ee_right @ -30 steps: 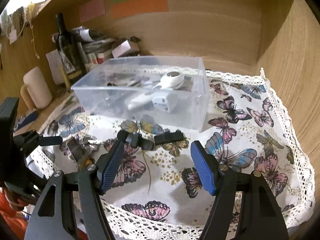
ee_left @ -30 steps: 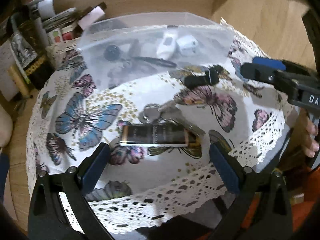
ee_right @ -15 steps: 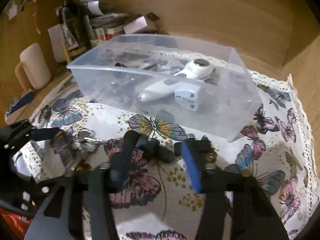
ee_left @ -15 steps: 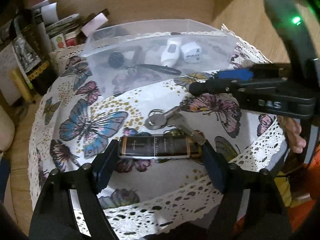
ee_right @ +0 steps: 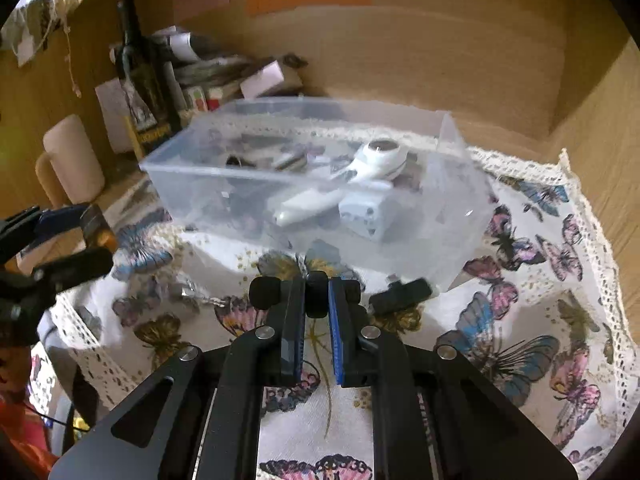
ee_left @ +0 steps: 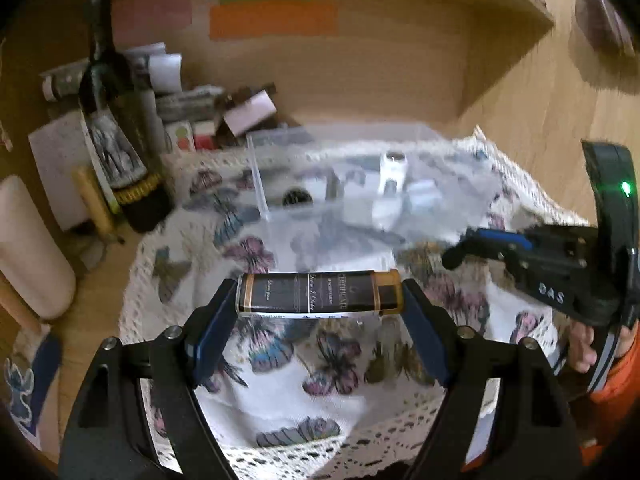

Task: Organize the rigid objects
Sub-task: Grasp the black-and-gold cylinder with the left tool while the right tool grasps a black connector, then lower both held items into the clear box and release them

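My left fingers pinch a dark labelled tube end to end above the butterfly cloth. My right fingers clamp a black clip (keys lie leftward). Beyond, the clear bin blocks the way; a wine bottle stands behind.

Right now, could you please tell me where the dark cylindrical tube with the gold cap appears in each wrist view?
Left wrist: the dark tube with the gold cap sits centre frame, clamped crosswise in the left gripper.
Right wrist: at the far left edge.
Shared landmark: the clear plastic box behind it.
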Available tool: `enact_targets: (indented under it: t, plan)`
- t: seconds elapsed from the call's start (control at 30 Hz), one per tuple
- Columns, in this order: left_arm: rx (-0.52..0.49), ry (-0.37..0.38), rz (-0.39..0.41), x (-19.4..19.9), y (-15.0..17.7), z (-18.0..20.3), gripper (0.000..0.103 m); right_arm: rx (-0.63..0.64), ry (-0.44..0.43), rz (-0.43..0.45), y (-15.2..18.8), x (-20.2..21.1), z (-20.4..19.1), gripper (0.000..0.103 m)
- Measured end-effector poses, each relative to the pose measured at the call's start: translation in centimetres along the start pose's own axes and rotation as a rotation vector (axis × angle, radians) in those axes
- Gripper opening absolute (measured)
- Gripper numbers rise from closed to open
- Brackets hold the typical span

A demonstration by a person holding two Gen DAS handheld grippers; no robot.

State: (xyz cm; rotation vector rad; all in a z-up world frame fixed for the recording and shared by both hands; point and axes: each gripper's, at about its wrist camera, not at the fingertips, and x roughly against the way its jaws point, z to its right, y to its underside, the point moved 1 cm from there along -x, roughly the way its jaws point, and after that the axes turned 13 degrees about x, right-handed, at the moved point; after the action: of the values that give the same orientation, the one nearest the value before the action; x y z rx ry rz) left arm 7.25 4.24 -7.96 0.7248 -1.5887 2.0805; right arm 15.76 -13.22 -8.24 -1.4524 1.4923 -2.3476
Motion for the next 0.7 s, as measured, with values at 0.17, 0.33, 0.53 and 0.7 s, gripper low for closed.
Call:
enact_targets:
  t: [0.17,0.33,0.53,0.7]
  plan:
    - [-0.004,0.001,0.061,1.0,-2.0,0.5,0.080,0.003,0.027,0.076,-1.0,2.5,0.3,0.010]
    - [-0.014,0.005,0.092,0.9,-4.0,1.2,0.080,-0.006,0.050,0.141,-2.4,4.0,1.3,0.010]
    - [-0.041,0.026,0.107,0.0,-6.4,1.9,0.080,-0.017,0.084,0.193,-4.6,4.4,2.7,0.010]
    - [-0.058,-0.003,0.096,-2.3,-8.0,2.3,0.080,-0.026,0.089,0.178,-5.8,2.9,3.6,0.010]
